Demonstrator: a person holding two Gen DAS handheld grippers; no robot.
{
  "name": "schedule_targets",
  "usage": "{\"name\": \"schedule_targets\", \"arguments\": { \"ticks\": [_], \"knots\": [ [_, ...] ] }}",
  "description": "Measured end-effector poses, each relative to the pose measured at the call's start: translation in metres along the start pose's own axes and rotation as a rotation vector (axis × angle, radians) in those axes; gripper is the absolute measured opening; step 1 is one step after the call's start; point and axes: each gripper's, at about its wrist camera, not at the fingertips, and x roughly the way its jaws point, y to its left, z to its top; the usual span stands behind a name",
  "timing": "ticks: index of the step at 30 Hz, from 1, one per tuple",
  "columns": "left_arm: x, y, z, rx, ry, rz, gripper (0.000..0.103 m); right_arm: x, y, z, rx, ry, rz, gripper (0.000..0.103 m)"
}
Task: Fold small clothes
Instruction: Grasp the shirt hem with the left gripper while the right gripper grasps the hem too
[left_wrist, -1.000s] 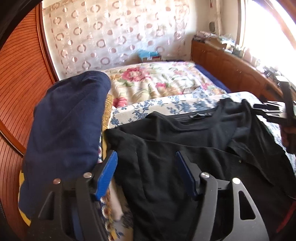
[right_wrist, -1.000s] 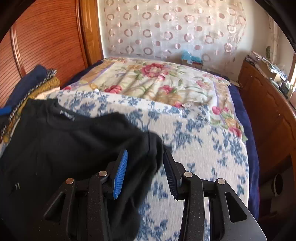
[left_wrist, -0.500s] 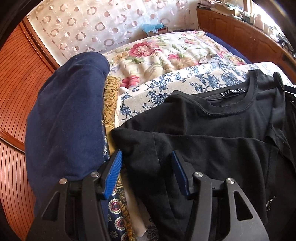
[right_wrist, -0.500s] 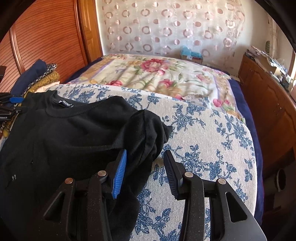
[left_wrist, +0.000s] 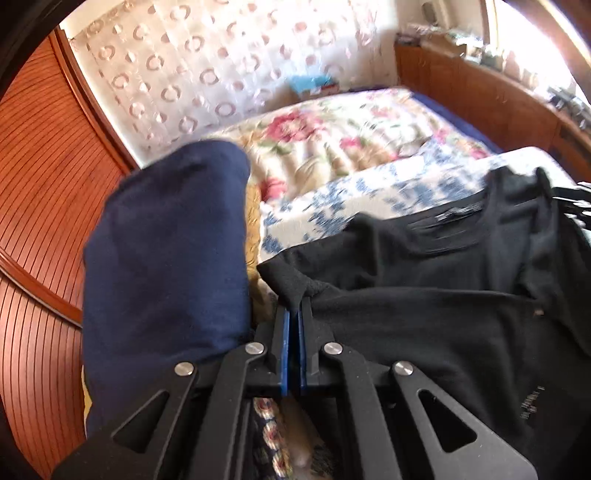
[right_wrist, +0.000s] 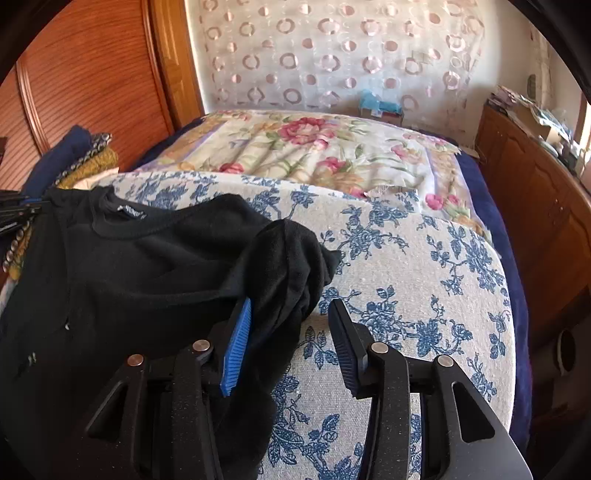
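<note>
Garment: a black T-shirt (left_wrist: 424, 295) lies spread on the blue-flowered cover (right_wrist: 406, 258) of the bed, neck label facing up, sleeves out to either side.
Handling: judged soft, light and limp; it will sag and crease wherever it is not supported, so sleeve ends and hem corners are the best places to take hold.
Left gripper (left_wrist: 295, 310): its fingers are pressed together, pinching the sleeve tip into a small peak.
Right gripper (right_wrist: 288, 325): its fingers are spread and opening; the other sleeve, bunched, lies between them against the blue pad, not pinched.
Stack beside it: folded clothes (left_wrist: 166, 251), navy on top with yellow and patterned pieces under, just beside the shirt.
Containers: none visible except a blue box (right_wrist: 380, 105) by the curtain; contents cannot be told.
</note>
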Motion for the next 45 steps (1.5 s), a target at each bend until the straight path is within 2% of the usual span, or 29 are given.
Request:
{"name": "schedule_targets", "arguments": {
  "ticks": [4, 10, 14, 16, 17, 18, 19, 20, 27, 33, 36, 39, 41, 45],
  "knots": [
    [-0.025, -0.005, -0.007, -0.002, -0.059, -0.054, 0.002, -0.006, -0.008, 0.004, 0.067, -0.009, 0.018, 0.052],
    [-0.046, -0.009, -0.014, -0.008, -0.123, -0.121, 0.001, 0.001, 0.000, 0.017, 0.076, 0.019, 0.001, 0.053],
    [-0.054, -0.008, -0.021, -0.031, -0.154, -0.159, 0.001, 0.019, 0.005, 0.025, 0.073, 0.063, -0.026, 0.054],
    [-0.058, -0.005, -0.026, -0.043, -0.160, -0.167, 0.001, 0.024, 0.004, 0.029, 0.083, 0.057, -0.032, 0.054],
    [-0.060, -0.005, -0.028, -0.051, -0.167, -0.174, 0.001, 0.026, 0.004, 0.031, 0.090, 0.061, -0.031, 0.049],
    [-0.064, -0.005, -0.031, -0.059, -0.179, -0.183, 0.001, 0.026, 0.005, 0.033, 0.094, 0.062, -0.028, 0.039],
    [-0.068, -0.007, -0.035, -0.061, -0.191, -0.191, 0.001, 0.025, 0.006, 0.034, 0.095, 0.065, -0.020, 0.019],
    [-0.074, -0.007, -0.038, -0.062, -0.204, -0.197, 0.001, 0.022, 0.010, 0.035, 0.091, 0.064, -0.002, 0.011],
    [-0.127, -0.003, -0.075, -0.087, -0.285, -0.222, 0.001, -0.055, 0.047, 0.023, 0.048, -0.116, 0.049, 0.008],
    [-0.169, 0.002, -0.118, -0.123, -0.338, -0.226, 0.001, -0.136, 0.071, -0.024, 0.041, -0.223, 0.086, 0.007],
    [-0.184, 0.002, -0.147, -0.152, -0.352, -0.219, 0.001, -0.164, 0.079, -0.053, 0.040, -0.229, 0.090, 0.007],
    [-0.190, 0.005, -0.177, -0.218, -0.350, -0.252, 0.001, -0.191, 0.087, -0.090, 0.060, -0.222, 0.117, 0.007],
    [-0.193, 0.005, -0.188, -0.235, -0.355, -0.247, 0.001, -0.199, 0.090, -0.108, 0.090, -0.216, 0.153, 0.007],
    [-0.196, 0.008, -0.203, -0.262, -0.358, -0.251, 0.001, -0.214, 0.104, -0.135, 0.088, -0.219, 0.166, 0.007]
  ]
}}
